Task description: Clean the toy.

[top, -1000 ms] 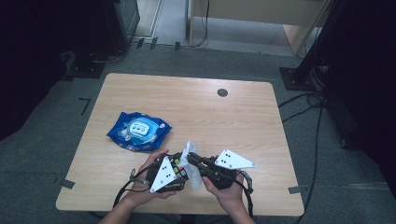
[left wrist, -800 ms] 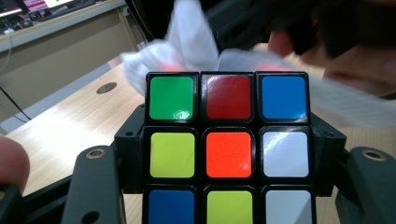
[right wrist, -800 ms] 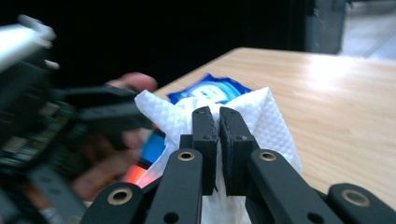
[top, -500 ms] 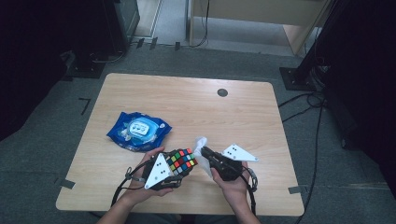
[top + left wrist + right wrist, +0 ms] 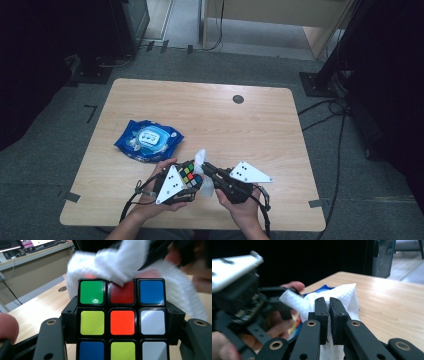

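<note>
A pale wooden surface (image 5: 260,125) carries a blue wet-wipe pack (image 5: 148,140) at its left. Over the near edge, the left gripper (image 5: 192,181) clamps a multicoloured puzzle cube (image 5: 122,321). The right gripper (image 5: 329,308) pinches a white crumpled wipe (image 5: 342,296) that touches the cube's top.

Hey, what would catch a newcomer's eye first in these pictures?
The colourful cube, clamped in the left gripper at the table's near edge. Next, the white wipe pinched in the right gripper and pressed against the cube's top. Then the blue wipes pack lying left of centre.
</note>
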The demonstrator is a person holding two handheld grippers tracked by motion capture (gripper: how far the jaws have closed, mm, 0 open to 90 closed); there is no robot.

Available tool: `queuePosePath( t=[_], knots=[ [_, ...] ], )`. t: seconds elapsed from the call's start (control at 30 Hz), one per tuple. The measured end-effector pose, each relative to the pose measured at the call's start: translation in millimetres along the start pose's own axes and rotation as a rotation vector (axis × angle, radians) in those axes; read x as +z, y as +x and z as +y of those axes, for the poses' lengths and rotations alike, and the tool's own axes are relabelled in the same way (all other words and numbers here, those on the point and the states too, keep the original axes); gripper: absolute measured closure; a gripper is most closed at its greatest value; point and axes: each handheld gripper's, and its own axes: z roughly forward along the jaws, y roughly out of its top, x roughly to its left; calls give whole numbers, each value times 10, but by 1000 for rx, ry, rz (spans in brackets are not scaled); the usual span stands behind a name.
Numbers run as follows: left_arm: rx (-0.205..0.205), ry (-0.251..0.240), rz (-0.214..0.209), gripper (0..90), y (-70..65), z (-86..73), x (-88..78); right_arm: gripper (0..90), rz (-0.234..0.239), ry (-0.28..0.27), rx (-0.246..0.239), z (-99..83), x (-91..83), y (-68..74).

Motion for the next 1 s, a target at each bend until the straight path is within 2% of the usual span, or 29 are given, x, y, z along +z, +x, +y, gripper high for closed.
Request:
queuePosePath(
  t=[0.07, 0.2, 0.27, 0.3, 0.33, 0.4, 0.57, 0.63, 0.7, 0.8, 0.9, 0.93, 1.0],
  knots=[
    [4, 4, 8, 341, -3, -4, 1, 867, -16, 4, 3, -39, 16, -35],
    [-14, 5, 18, 341, 34, -6, -4, 868, -69, 35, -3, -115, 45, -134],
    [-30, -7, 16, 341, 63, -9, -20, 867, -114, 70, -18, -167, 67, -195],
    [-43, -16, 15, 341, 78, -8, -26, 868, -137, 112, -18, -212, 90, -253],
    [-56, -20, 16, 341, 99, -4, -35, 868, -157, 131, -22, -243, 102, -292],
    [-65, -17, 31, 341, 135, -8, -46, 868, -216, 173, -24, -311, 101, -430],
    [-108, -15, 37, 341, 206, -46, -55, 868, -356, 174, 14, -309, -66, -766],
    [-111, -12, 40, 341, 220, -51, -54, 868, -412, 170, 20, -304, -155, -881],
    [-112, -13, 38, 341, 220, -54, -52, 867, -444, 173, 24, -306, -209, -954],
    [-107, -8, 38, 341, 209, -56, -40, 863, -462, 192, 18, -342, -218, -1023],
    [-105, -5, 37, 341, 198, -59, -31, 842, -453, 221, 42, -407, -189, -1074],
    [-104, -4, 38, 341, 198, -62, -29, 811, -452, 223, 50, -415, -187, -1079],
    [-104, -2, 39, 341, 199, -69, -26, 689, -455, 196, 67, -394, -198, -1070]
  ],
)
